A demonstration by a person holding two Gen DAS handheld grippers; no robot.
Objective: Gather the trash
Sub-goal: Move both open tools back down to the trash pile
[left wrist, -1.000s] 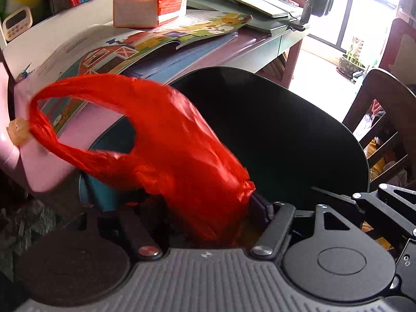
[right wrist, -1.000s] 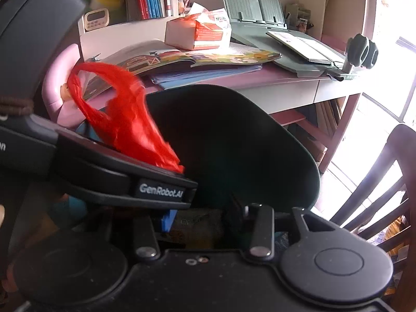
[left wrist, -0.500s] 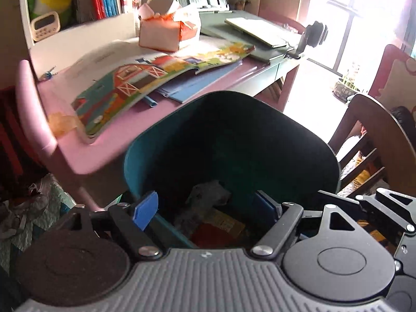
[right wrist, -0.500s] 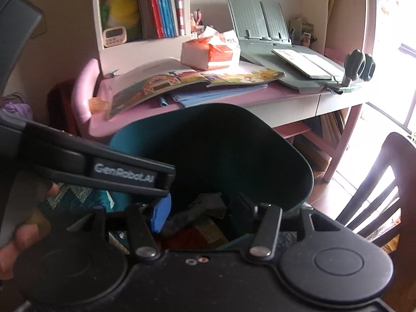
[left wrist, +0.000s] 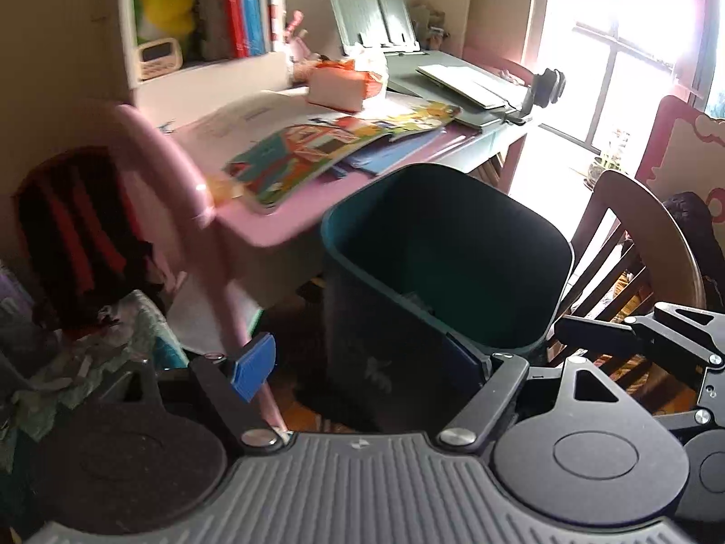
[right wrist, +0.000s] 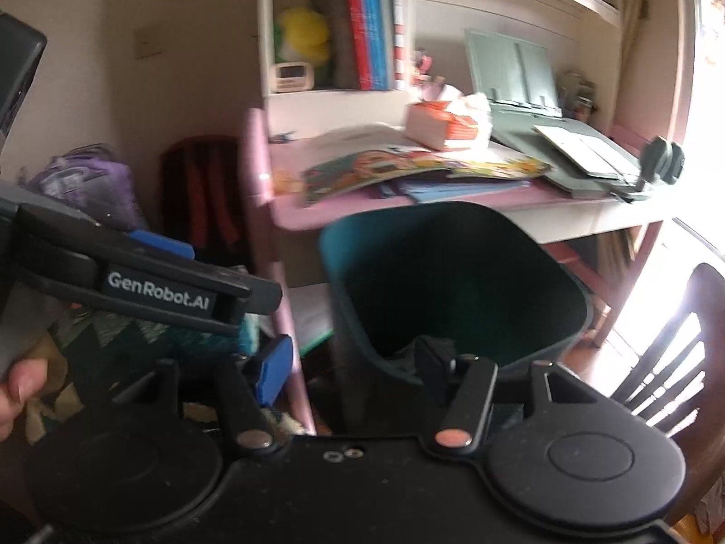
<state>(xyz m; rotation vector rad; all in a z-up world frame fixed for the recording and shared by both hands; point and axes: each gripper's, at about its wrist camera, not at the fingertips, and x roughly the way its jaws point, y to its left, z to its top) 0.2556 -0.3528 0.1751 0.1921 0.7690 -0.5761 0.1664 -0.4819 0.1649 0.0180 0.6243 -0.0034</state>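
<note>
The dark teal trash bin (left wrist: 344, 226) stands on the floor in front of the pink desk, its inside too dark to read. My left gripper (left wrist: 360, 358) hangs above and just short of the bin's near rim, open, with nothing between its blue pads (left wrist: 251, 367). In the right wrist view the same bin (right wrist: 335, 235) sits ahead of my right gripper (right wrist: 353, 365), whose jaws are opening and hold nothing. The left gripper's black body (right wrist: 149, 281) crosses that view on the left, with a thumb (right wrist: 18, 385) under it. A small yellow-orange scrap (left wrist: 222, 190) lies at the desk's near corner.
On the pink desk (left wrist: 272, 235) lie an open picture book (left wrist: 317, 154), blue folders, a tissue box (left wrist: 344, 84) and a grey book stand. A wooden chair (left wrist: 648, 235) stands right of the bin. A dark red backpack (left wrist: 77, 231) and cloth clutter fill the floor at left.
The red plastic bag that hung from my left gripper over the bin has dropped into it and is out of sight. Both grippers have pulled back and up from the bin, and the right jaws have widened.
</note>
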